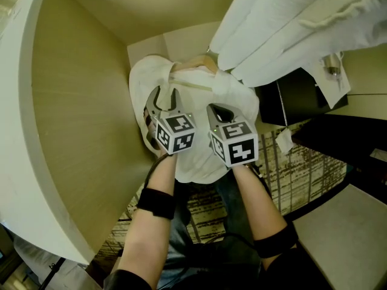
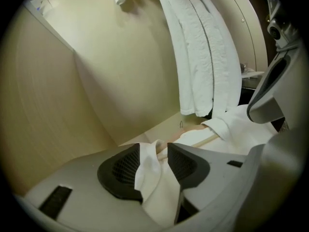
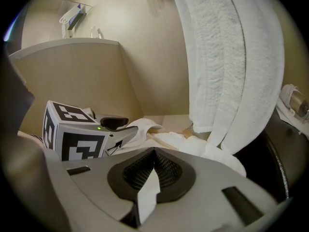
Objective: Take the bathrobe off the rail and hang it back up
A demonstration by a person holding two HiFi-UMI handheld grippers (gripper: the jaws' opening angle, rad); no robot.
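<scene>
The right gripper view alone shows the right tongs (image 3: 154,154) pressed together on a thin flap of the robe (image 1: 199,159). In the head view that pinch sits behind the tongs' own marker cube. The left gripper view shows the left tongs (image 2: 161,151) partly spread around a thicker fold. The fold packs the gap low down and leans on one pad at the tips. Only the head view gives us both arms side by side, with the carpet (image 1: 296,174) far beneath.

The hung cloth (image 1: 290,23), thick white towelling in long folds, drops from above. Its lower end covers the robe's far shoulder, so we cannot see that part. A beige wall panel (image 1: 78,113) curves away to one side of the hung cloth, and a black cabinet (image 1: 296,98) stands on the other side. A shelf (image 3: 63,45) shows high up only in the right gripper view.

The robe hangs in the air just below the hung cloth, held by both tongs. It is white, soft and bunched, and a wooden hanger (image 1: 195,62) peeks out at its collar.
</scene>
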